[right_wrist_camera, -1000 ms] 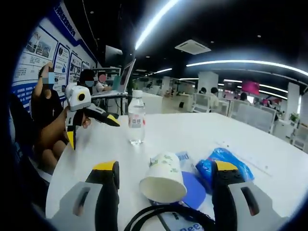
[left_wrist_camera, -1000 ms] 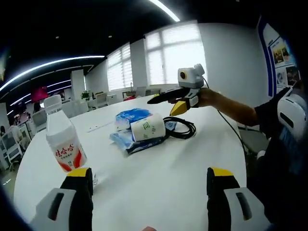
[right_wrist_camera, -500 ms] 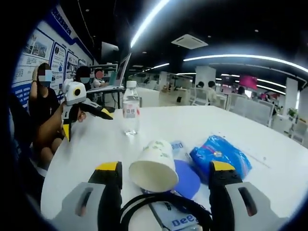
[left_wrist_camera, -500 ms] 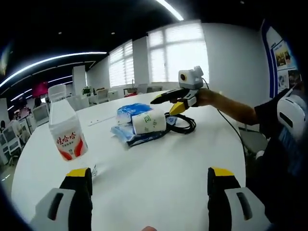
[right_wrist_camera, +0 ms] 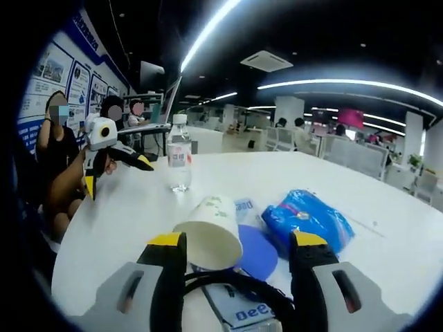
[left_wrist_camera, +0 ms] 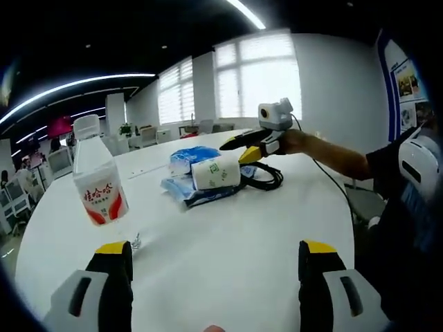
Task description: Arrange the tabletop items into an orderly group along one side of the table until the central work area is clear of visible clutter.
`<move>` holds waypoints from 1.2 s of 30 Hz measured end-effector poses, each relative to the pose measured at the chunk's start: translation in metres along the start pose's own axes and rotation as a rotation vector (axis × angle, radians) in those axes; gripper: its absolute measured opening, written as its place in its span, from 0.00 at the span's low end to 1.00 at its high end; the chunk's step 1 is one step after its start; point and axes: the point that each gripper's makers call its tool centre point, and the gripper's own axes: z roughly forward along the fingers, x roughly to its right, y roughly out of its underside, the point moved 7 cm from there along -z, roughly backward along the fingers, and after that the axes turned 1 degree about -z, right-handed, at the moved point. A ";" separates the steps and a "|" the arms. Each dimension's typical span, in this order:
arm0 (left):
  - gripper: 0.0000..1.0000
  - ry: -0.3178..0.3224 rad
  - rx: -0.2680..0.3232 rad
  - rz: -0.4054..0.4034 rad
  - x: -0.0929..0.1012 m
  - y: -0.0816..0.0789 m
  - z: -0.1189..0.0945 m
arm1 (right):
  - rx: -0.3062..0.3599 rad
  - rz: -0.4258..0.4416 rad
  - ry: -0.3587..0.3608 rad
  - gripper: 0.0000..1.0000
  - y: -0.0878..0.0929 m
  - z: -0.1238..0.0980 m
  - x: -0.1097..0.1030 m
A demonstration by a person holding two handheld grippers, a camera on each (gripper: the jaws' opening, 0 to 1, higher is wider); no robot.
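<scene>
On the white table (left_wrist_camera: 242,235) a paper cup (left_wrist_camera: 216,173) lies on its side on a blue packet (left_wrist_camera: 190,158), with a black cable (left_wrist_camera: 268,177) coiled beside it. A water bottle (left_wrist_camera: 97,183) stands upright at the left. My left gripper (left_wrist_camera: 216,247) is open over bare table, well short of the bottle. In the right gripper view, my right gripper (right_wrist_camera: 237,239) is open with the cup (right_wrist_camera: 208,232) lying just ahead of its left jaw; the cable (right_wrist_camera: 235,290) sits under it, and a blue disc (right_wrist_camera: 257,252) and the packet (right_wrist_camera: 308,218) lie ahead. The bottle (right_wrist_camera: 178,162) stands further off.
The person's arm (left_wrist_camera: 332,155) reaches over the table's right edge. Seated people (right_wrist_camera: 59,138) and a laptop (right_wrist_camera: 169,104) are beyond the far rim in the right gripper view. Bare tabletop (right_wrist_camera: 124,228) lies between the cup and the bottle.
My right gripper has closed in on the cup, which now lies larger and nearer its jaws. The left gripper's view has shifted only slightly; its jaws stay open.
</scene>
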 end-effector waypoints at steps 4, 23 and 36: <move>1.00 0.003 -0.007 0.001 0.002 0.002 0.001 | 0.000 0.002 0.000 0.50 0.002 0.001 0.000; 1.00 -0.011 -0.001 -0.007 0.000 0.004 -0.005 | 0.003 0.041 -0.014 0.22 0.011 0.010 0.001; 1.00 -0.014 -0.013 -0.006 -0.001 0.008 -0.004 | 0.011 0.091 -0.031 0.01 0.019 0.012 -0.001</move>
